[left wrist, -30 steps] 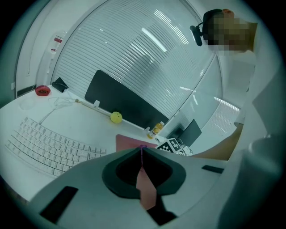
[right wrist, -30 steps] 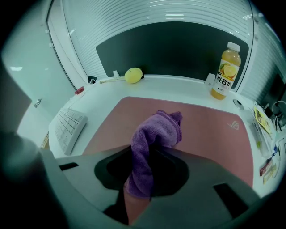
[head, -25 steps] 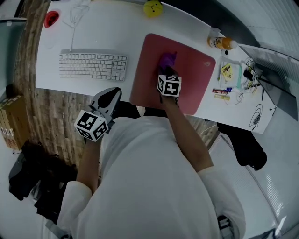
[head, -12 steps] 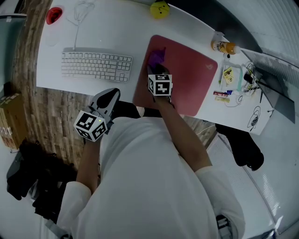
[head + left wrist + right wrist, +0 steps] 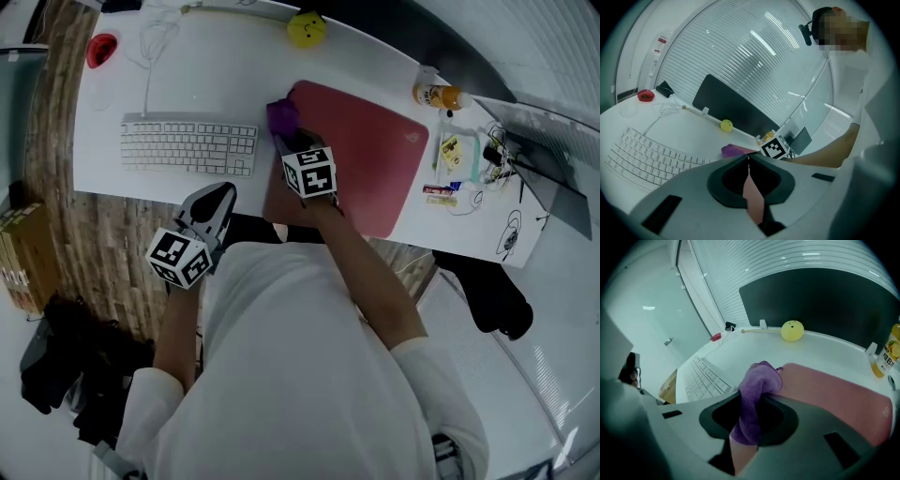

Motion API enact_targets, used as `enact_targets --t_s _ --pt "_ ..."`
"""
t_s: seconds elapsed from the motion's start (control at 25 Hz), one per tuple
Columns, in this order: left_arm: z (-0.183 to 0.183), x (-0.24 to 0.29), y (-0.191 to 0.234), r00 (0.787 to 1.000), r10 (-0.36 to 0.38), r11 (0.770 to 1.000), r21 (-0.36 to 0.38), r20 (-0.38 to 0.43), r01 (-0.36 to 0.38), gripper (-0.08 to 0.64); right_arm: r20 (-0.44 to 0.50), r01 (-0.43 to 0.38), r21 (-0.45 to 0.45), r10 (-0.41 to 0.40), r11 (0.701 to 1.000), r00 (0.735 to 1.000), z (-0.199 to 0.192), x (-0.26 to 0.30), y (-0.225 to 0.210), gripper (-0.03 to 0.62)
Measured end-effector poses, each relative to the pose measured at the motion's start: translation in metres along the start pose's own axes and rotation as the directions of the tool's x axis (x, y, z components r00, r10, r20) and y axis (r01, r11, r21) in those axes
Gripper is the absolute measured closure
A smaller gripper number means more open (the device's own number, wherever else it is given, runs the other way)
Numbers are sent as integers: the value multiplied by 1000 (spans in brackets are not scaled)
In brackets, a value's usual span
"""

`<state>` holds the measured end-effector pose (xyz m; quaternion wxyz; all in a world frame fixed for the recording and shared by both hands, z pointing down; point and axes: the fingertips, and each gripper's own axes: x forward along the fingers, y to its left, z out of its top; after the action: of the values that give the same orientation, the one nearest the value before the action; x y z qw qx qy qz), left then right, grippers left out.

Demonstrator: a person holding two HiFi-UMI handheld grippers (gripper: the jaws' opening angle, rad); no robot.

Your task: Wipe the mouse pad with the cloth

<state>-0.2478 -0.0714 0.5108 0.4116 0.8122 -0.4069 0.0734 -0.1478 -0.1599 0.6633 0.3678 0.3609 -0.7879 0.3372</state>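
Observation:
A dark pink mouse pad point(image 5: 366, 155) point(image 5: 839, 392) lies on the white desk point(image 5: 187, 75). My right gripper point(image 5: 292, 139) point(image 5: 752, 401) is shut on a purple cloth point(image 5: 280, 116) point(image 5: 757, 390), which presses on the pad's far left corner, partly over the edge onto the desk. My left gripper point(image 5: 216, 200) point(image 5: 748, 161) hangs off the desk's near edge, below the keyboard, its jaws shut with nothing between them. From the left gripper view the cloth point(image 5: 732, 151) shows beside the right gripper's marker cube point(image 5: 774, 148).
A white keyboard point(image 5: 187, 145) point(image 5: 705, 378) lies left of the pad. A yellow ball point(image 5: 306, 28) point(image 5: 792, 330), a red object point(image 5: 101, 45) and a cable sit at the back. An orange bottle point(image 5: 439, 92) point(image 5: 888, 355) and small clutter point(image 5: 469, 159) stand right of the pad.
My right gripper has dragged the cloth leftward and away across the pad, from its middle to the far left corner. The left gripper has stayed put.

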Motion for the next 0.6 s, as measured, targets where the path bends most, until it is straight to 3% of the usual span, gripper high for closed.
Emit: enact_targets --t_s 0.32,0.6 --pt "8 10 -10 1000 11 1000 17 -17 -10 535 -10 -55 -73 54 996 998 9 13 -20 482" --pt "-8 11 -16 997 38 999 14 -72 -37 535 -12 18 -53 -19 998 1000 5 23 -71 482"
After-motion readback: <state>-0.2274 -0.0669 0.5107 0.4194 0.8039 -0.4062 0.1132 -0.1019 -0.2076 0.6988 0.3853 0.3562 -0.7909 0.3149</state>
